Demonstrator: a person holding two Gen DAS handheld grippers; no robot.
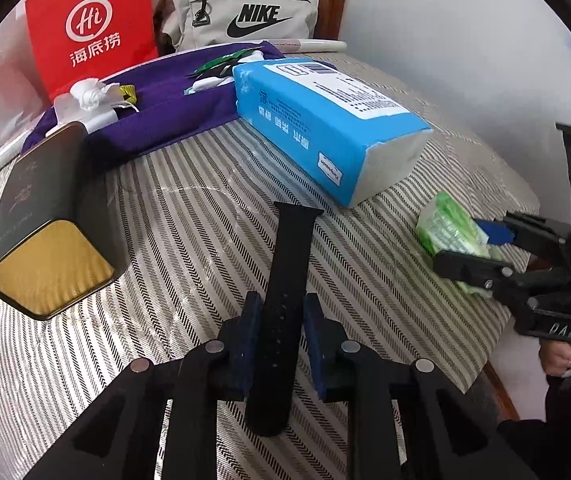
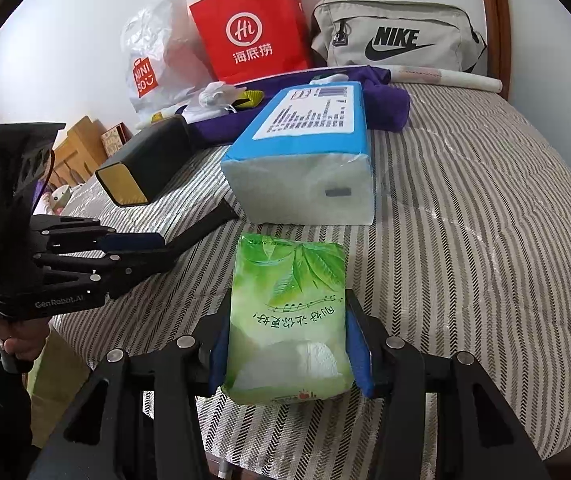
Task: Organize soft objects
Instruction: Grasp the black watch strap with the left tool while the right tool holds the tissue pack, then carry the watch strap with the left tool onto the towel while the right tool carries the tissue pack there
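L gripper has the black watch strap betw its blue pads; strap runs lengthwise fwd past the tips and back toward the cam, lying on the striped bedcover. Small gaps visible each side of the strap, so can't tell if pads actually clamp it or just bracket it. R gripper is closed on the green tissue pack, pads pressed on both long edges, pack sticking out fwd of the tips and resting on the bedcover. From L cam the same pack sits off to the right of L fingers, R gripper around it. Ahead-right of L tips: blue tissue brick, lying flat, near the strap's far end but apart from it. In R cam that brick is straight ahead of the pack, just beyond its far edge. Ahead-left of L fingers: black box w/ gold end, on its side. Farther fwd: purple cloth w/ small white items on top, then red Hi bag and beige Nike bag against the wall. R cam also shows a Miniso plastic bag left of the red one.
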